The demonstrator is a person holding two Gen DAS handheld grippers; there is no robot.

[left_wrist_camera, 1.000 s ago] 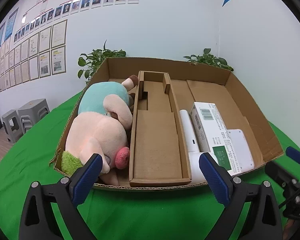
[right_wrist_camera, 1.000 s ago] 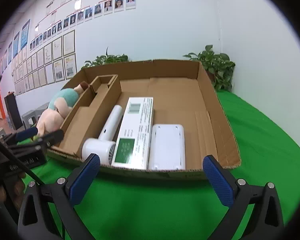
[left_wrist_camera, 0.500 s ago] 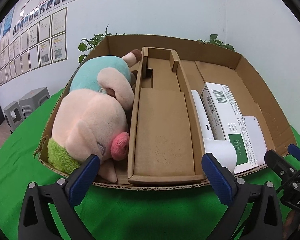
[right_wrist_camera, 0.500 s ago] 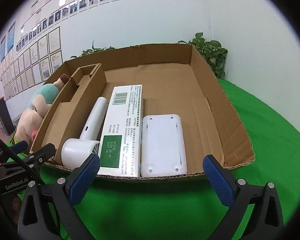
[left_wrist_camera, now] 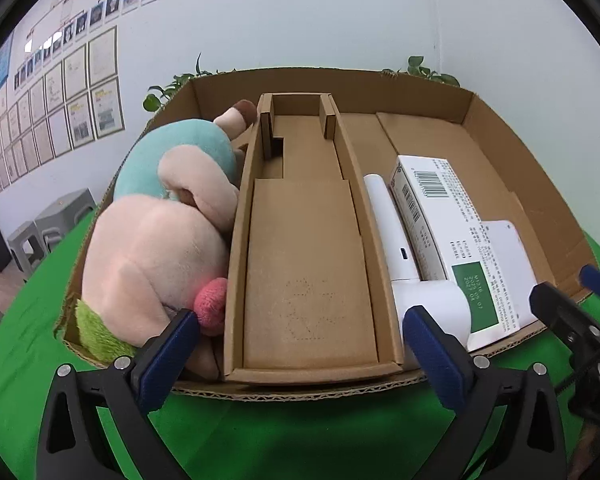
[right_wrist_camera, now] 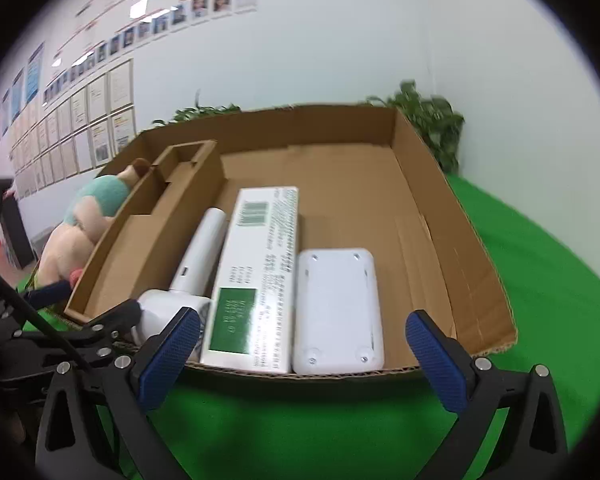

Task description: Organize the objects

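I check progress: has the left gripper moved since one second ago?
Yes. The left gripper moved forward, closer to the cardboard box, whose near edge now sits between its fingers.

Bright, even overhead lighting; ceiling lamps glare off wall frames (left_wrist_camera: 80, 92) at upper left. Shadows soft. Strong fisheye bending, black corners. Right view slightly blurred, left view sharp.
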